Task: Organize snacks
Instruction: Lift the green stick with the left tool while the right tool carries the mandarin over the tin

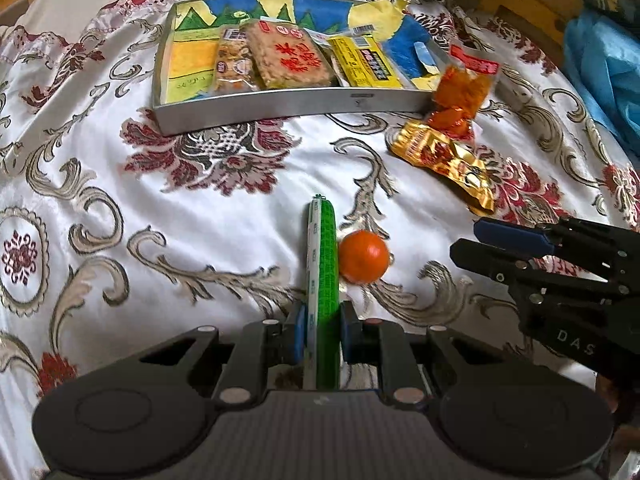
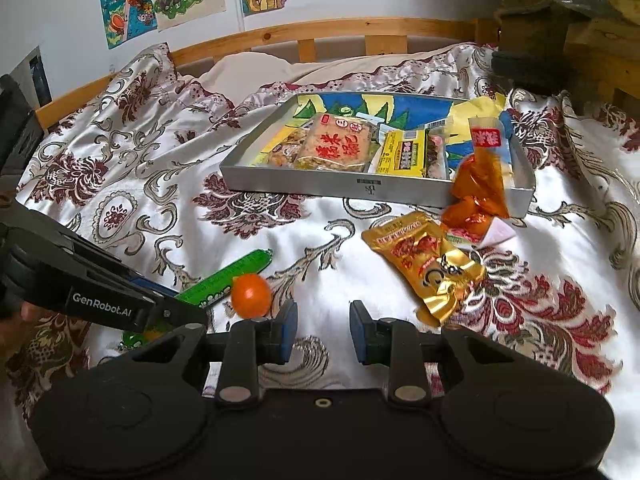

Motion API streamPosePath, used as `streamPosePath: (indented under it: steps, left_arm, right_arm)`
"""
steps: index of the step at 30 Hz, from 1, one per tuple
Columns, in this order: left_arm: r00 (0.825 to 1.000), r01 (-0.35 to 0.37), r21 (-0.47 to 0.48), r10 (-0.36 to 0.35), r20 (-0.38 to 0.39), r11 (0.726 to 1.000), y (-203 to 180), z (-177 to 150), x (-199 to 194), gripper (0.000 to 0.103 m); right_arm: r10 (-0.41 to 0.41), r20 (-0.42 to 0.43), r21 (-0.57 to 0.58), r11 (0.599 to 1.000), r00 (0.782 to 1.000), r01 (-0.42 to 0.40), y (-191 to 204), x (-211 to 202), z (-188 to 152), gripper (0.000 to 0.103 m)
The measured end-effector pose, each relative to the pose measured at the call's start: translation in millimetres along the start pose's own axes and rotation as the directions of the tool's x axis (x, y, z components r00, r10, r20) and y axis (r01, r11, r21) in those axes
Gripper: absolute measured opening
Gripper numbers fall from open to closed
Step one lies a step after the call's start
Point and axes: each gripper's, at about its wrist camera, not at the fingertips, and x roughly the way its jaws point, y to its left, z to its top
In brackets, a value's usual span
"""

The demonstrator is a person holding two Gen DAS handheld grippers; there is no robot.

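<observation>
Left gripper (image 1: 322,334) clamps a green snack stick (image 1: 325,280). Small orange (image 1: 364,256) touches the stick's right side; metal tray (image 1: 280,106) lies well beyond it.

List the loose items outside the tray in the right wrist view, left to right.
green stick → small orange → gold packet → orange candy bag, which leans against the tray.

We see the tray (image 2: 360,190) on the bed (image 2: 160,208), snack packets (image 2: 336,146) inside, foil pouch (image 2: 432,264) before it, round fruit (image 2: 251,295) nearer us
</observation>
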Motion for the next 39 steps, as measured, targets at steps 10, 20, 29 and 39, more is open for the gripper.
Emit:
streamPosePath:
  steps: [10,20,29,39]
  left_arm:
    - [1.000,-0.019,-0.076,0.019,-0.003,0.997,11,-12,-4,0.019]
    - [1.000,-0.016,-0.122,0.017,0.004,0.992,19,-13,-9,0.019]
    - [1.000,-0.011,-0.156,0.012,0.005,0.988,23,-16,-14,0.018]
    - [0.996,0.086,-0.207,-0.077,0.051,0.975,12,-17,-33,0.018]
  right_arm:
    - [0.074,-0.053,-0.054,0.996,0.996,-0.077,23,26,-6,0.035]
    - [0.133,-0.066,-0.037,0.990,0.989,-0.135,32,56,10,0.038]
    - [0.116,-0.060,-0.060,0.991,0.992,-0.119,33,48,7,0.032]
    - [0.057,-0.006,-0.036,0.998,0.998,-0.057,18,4,9,0.032]
